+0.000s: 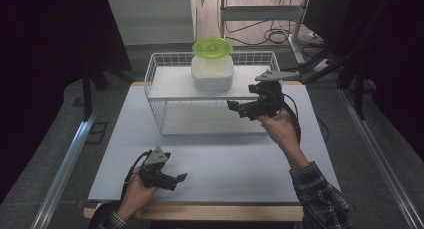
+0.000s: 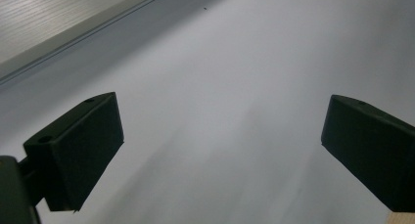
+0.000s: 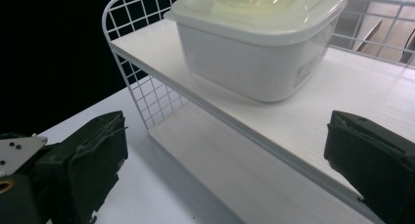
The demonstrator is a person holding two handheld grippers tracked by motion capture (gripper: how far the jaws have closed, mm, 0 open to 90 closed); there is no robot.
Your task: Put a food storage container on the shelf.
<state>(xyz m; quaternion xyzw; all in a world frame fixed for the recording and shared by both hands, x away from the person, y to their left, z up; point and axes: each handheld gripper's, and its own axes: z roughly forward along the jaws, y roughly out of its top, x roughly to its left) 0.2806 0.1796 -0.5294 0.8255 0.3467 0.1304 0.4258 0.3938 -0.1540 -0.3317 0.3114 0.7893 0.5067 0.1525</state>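
A white wire rack (image 1: 152, 71) stands at the back of the pale table (image 1: 225, 159). On the rack's upper shelf (image 3: 352, 87) sits a white lidded container (image 1: 212, 73), and a green bowl-shaped piece (image 1: 212, 47) rests on top of it. My right gripper (image 1: 239, 109) hovers at the rack's front right, pointing left, and is open. In the right gripper view its jaws (image 3: 222, 150) are wide apart and hold nothing, with the container (image 3: 254, 48) just ahead and above. My left gripper (image 1: 177, 181) rests low over the table's near left, open (image 2: 220, 136) and holding nothing.
The rack's lower level (image 1: 210, 120) is bare. Metal rails (image 1: 65, 164) run along the floor on both sides of the table. Cables (image 1: 272, 36) and a frame lie on the floor behind the rack. The table's wooden front edge (image 1: 220, 211) is near the person's forearms.
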